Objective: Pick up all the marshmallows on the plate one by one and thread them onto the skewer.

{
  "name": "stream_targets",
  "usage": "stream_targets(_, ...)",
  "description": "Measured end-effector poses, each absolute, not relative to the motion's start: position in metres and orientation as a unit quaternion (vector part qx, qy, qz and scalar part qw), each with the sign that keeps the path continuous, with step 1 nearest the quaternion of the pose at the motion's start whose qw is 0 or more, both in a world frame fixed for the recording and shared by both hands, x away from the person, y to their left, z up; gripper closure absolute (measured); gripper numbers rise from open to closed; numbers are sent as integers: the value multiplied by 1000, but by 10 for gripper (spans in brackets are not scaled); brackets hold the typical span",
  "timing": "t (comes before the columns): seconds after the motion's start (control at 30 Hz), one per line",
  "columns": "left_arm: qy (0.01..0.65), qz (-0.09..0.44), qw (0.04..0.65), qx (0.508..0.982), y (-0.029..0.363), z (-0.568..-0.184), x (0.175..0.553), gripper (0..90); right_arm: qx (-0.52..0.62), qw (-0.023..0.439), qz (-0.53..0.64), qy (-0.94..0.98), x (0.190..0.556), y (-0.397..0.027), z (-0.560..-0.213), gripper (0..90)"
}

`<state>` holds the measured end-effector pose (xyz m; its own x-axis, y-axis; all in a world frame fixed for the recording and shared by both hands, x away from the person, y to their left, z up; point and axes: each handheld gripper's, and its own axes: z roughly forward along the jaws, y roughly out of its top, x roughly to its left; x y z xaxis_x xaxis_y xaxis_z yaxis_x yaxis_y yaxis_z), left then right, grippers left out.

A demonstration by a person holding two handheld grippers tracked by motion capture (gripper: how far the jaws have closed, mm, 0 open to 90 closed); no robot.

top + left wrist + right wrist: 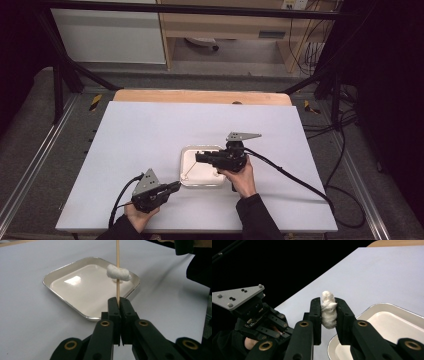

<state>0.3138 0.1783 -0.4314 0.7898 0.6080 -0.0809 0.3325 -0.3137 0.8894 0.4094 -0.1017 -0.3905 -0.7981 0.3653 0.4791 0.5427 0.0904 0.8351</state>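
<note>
White and fluffy, a cotton ball (329, 312) is squeezed between the jaws of the right gripper (329, 315). A thin wooden stick (117, 270) is pinched tight in the jaws of the left gripper (120, 305) and goes up past the cotton ball. Both sit over a shiny white tray (192, 177). The tray rests on the pale table (150, 130). The right gripper is over the tray, and the left gripper is just beside the tray's near left corner.
</note>
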Motion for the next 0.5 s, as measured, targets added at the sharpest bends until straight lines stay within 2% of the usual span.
stream_targets(0.07,287,138,517,795,178,-431,316,885,-309,68,-601,-734,409,-103,-388,744)
stream_targets(0.3,297,132,520,790,181,-432,316,886,-313,45,-610,-727,408,-110,-377,482)
stream_targets(0.4,300,131,517,791,181,-432,315,886,-319,30,-618,-718,408,-116,-371,479)
stream_targets(0.5,296,130,519,791,180,-431,314,886,-325,31,-621,-712,410,-119,-368,583)
